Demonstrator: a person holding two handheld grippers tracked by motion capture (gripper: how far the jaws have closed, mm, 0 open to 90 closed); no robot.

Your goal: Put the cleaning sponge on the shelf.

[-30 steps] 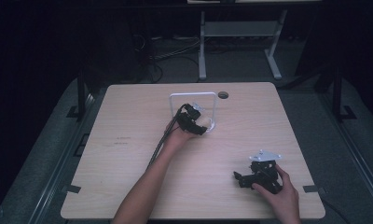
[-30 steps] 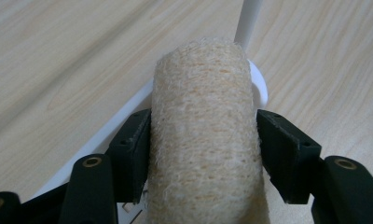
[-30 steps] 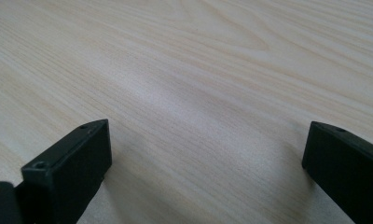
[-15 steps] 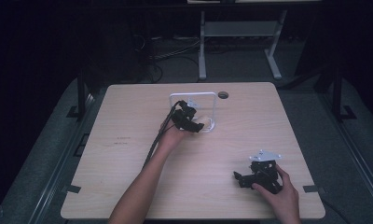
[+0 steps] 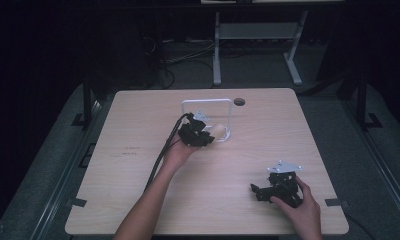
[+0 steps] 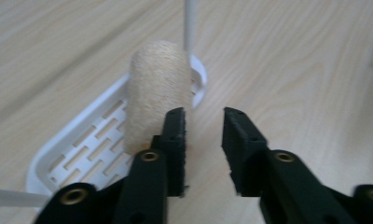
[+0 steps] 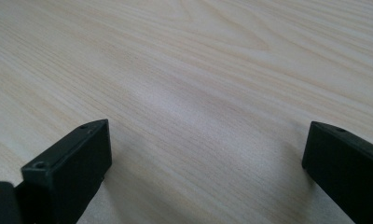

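Observation:
A beige, twine-wound roll (image 6: pixel 159 88) stands upright in a white slotted tray (image 6: pixel 86 149) with a thin white wire frame (image 5: pixel 208 102). In the high view the roll (image 5: pixel 219 132) sits at the tray's near right corner. My left gripper (image 6: pixel 204 126) is just in front of the roll. Its jaws have just been closing to a narrow gap; nothing is between them, and the roll stands behind the left jaw. My right gripper (image 7: pixel 205 144) rests low over bare wood near the table's front right, jaws wide apart and empty.
The light wooden table (image 5: pixel 138 200) has a round cable hole (image 5: pixel 239 101) at its back edge. Black cables (image 5: pixel 163 155) trail from the left gripper along the forearm. A white desk frame (image 5: pixel 253 35) stands beyond the table, on a dark floor.
My left gripper has drawn back a little from the wire frame toward the person, and the beige roll now shows beside it in the tray. The right hand has stayed put.

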